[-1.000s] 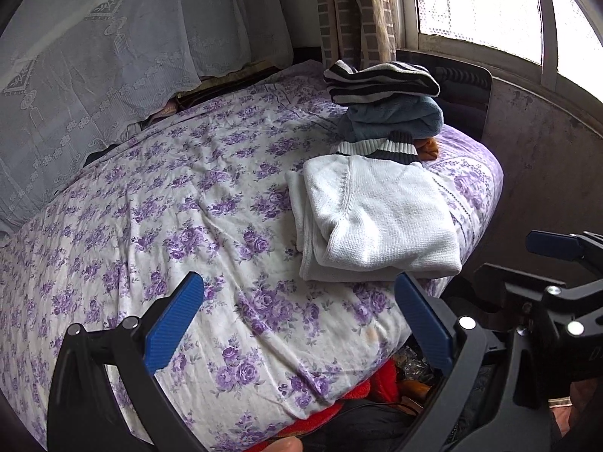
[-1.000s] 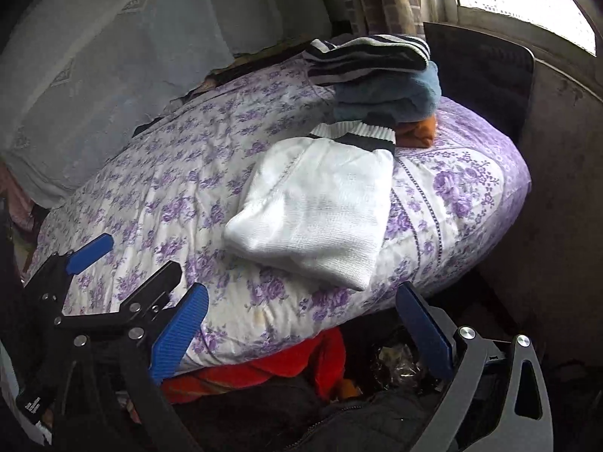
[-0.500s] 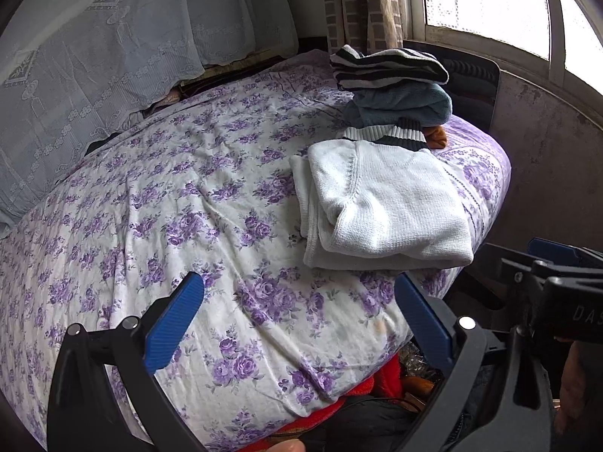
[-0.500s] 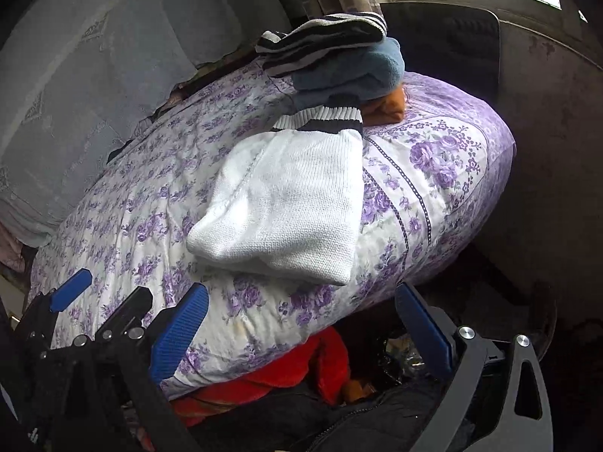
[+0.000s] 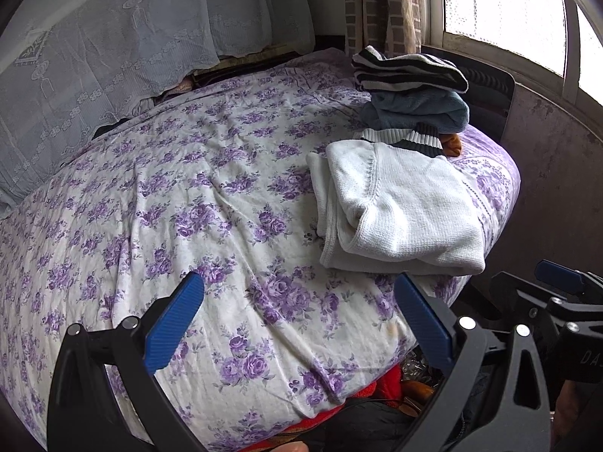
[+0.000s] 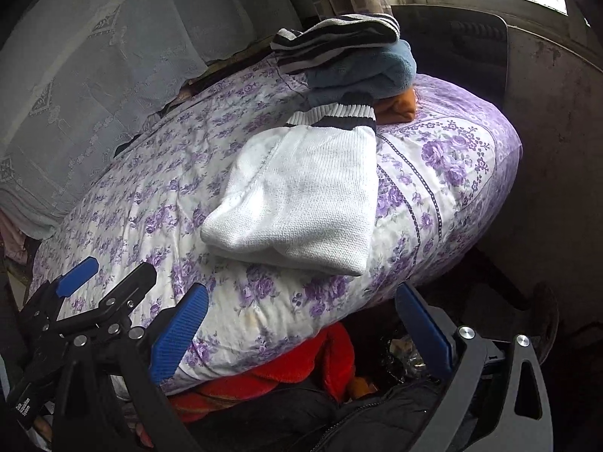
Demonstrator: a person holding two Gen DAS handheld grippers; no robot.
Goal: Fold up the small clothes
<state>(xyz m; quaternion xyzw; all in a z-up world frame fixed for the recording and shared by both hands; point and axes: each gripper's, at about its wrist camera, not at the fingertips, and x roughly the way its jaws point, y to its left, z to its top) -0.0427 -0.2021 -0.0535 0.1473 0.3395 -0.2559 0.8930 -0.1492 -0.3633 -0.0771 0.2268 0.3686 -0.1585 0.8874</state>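
Knitwear, a folded white sweater (image 5: 403,207), is lying near the right end of the purple-flowered bedspread (image 5: 196,203), its striped cuff touching a far stack: striped garment (image 5: 407,71) sitting on a blue one (image 5: 418,113). Left gripper (image 5: 301,320) and right gripper (image 6: 301,324) are both hovering at the near bed edge, spread wide, gripping nothing.

White bedsheet with purple flower print (image 5: 196,203) covers whole bed, wrinkled in middle. Pale lace cloth (image 5: 113,37) drapes at far side, behind bed. Brown checked curtain (image 5: 380,3) hangs beside bright window with lace screen (image 5: 501,11). Red fleecy fabric (image 6: 301,361) lies under near bed edge, next to black padded fabric (image 6: 286,414). Grey stained wall (image 6: 557,158) stands right of bed.
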